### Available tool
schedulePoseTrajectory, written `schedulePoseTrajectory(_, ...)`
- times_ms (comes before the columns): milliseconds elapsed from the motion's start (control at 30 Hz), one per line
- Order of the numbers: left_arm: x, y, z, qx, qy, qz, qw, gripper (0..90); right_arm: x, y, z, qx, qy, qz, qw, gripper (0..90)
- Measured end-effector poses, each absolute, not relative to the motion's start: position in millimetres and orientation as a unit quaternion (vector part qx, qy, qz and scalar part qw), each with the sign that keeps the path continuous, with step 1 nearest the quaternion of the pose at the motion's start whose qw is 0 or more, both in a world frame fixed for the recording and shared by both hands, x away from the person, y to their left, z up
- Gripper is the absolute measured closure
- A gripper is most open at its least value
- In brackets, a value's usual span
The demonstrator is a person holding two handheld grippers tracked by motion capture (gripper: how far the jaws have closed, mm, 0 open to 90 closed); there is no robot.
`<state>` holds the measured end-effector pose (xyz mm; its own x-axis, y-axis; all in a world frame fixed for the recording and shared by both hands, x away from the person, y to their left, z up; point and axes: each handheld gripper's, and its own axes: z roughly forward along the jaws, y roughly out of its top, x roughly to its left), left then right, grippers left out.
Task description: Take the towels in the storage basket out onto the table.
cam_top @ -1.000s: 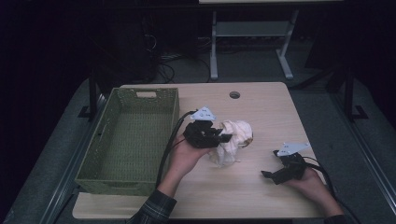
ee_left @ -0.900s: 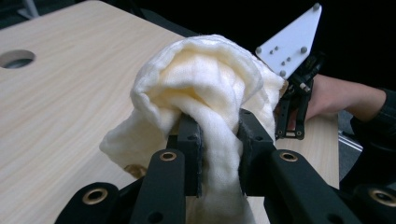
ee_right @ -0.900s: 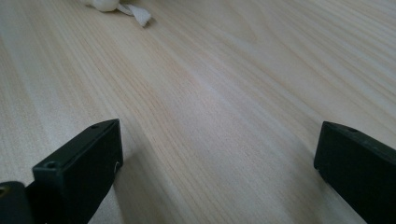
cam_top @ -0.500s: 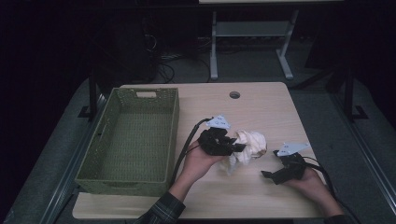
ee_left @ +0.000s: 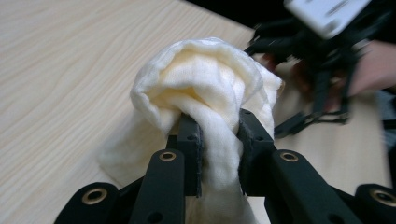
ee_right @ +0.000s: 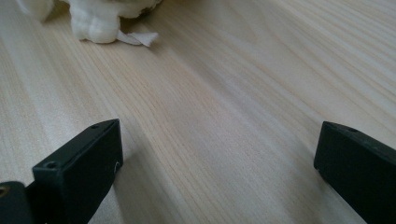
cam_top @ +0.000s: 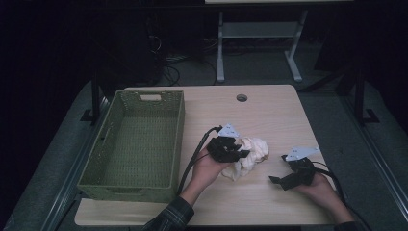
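— What does your left gripper [ee_left: 219, 135] hold?
— You pinch a soft, crumpled cream cloth [ee_left: 205, 88], middle of the table [cam_top: 269, 110]. Your right gripper [ee_right: 217, 154] gapes wide, nothing inside.
— And around?
— Pale wood, green basket [cam_top: 134, 144] left, dark room.

Basket [cam_top: 137, 144] walls off left; bare table [cam_top: 260, 115] beyond cloth [cam_top: 250, 154] passable.

High view looks down from the near table [cam_top: 269, 110] edge; both gripper views sit low, close, sharing the cloth [ee_left: 205, 84].
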<state>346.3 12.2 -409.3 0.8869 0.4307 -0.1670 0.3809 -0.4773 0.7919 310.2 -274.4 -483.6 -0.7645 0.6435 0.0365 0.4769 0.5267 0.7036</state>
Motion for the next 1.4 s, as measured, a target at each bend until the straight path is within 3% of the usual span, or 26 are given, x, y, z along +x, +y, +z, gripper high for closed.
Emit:
schedulePoseTrajectory(267,350.7,3.8,-435.8,0.875,0.238,0.055,0.419,67.5,310.1,-274.4,-483.6,0.324,0.866,0.363,0.114,0.8)
schedulePoseTrajectory(467,353.3,8.5,-438.2,0.862,0.251,0.048,0.437,46.2,310.2,-274.5,-483.6,0.324,0.866,0.363,0.114,0.8)
schedulePoseTrajectory(633,350.5,20.7,-427.2,0.851,0.257,0.053,0.455,41.8,310.3,-274.5,-483.5,0.323,0.867,0.363,0.114,1.2)
schedulePoseTrajectory(733,348.5,28.7,-423.0,0.844,0.267,0.058,0.461,41.8,308.5,-275.6,-479.1,0.324,0.869,0.357,0.113,15.0)
schedulePoseTrajectory(900,348.0,40.0,-424.0,0.844,0.280,0.076,0.451,43.1,305.4,-277.7,-468.0,0.325,0.863,0.372,0.104,23.3)
schedulePoseTrajectory(1000,347.8,44.9,-427.8,0.845,0.289,0.082,0.442,44.2,299.3,-277.0,-458.3,0.309,0.852,0.413,0.088,39.0)
schedulePoseTrajectory(1067,347.6,45.6,-428.6,0.849,0.287,0.085,0.436,44.3,295.7,-273.6,-453.6,0.297,0.851,0.425,0.082,44.8)
schedulePoseTrajectory(1400,347.8,47.7,-432.1,0.850,0.292,0.099,0.427,44.9,296.8,-254.6,-449.1,0.274,0.849,0.449,0.051,53.8)
